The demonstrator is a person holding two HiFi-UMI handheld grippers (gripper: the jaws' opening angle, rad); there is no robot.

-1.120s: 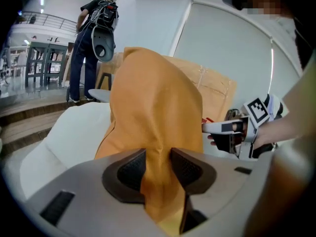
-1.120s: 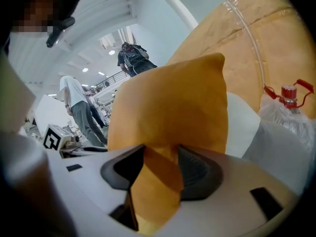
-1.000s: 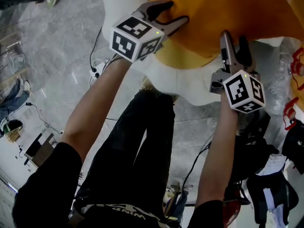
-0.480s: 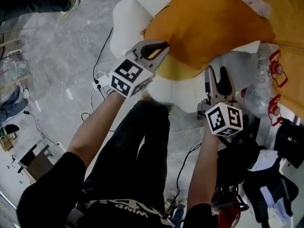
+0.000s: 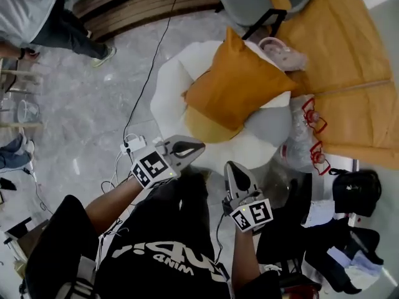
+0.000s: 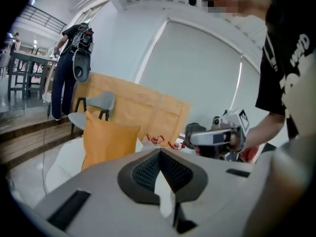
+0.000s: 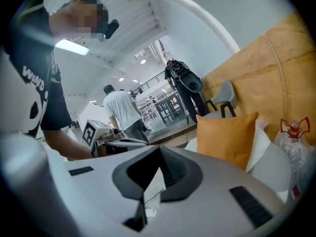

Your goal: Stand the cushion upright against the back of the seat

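Observation:
The orange cushion [image 5: 235, 87] stands on edge on the white seat [image 5: 174, 83], a corner pointing up, beside a grey pad [image 5: 269, 124]. It shows upright in the left gripper view [image 6: 106, 137] and the right gripper view [image 7: 224, 138]. Both grippers hang well short of the seat, over the person's legs. My left gripper [image 5: 198, 146] is shut and empty, its tips [image 6: 160, 154] together. My right gripper [image 5: 232, 166] is shut and empty too, its jaws [image 7: 159, 152] closed with nothing between them. Neither touches the cushion.
A grey chair [image 5: 249, 2] and an orange-covered block [image 5: 340, 55] stand behind the seat. Clear bottles with red caps [image 5: 310, 114] sit at its right. A power strip with cables [image 5: 132, 145] lies on the floor at left. Black bags [image 5: 352, 192] lie at right. A person [image 5: 37, 17] stands far left.
Both grippers have let go of the cushion, shut, and drawn back from the seat. The head view has pulled away, and the cushion now stands on edge.

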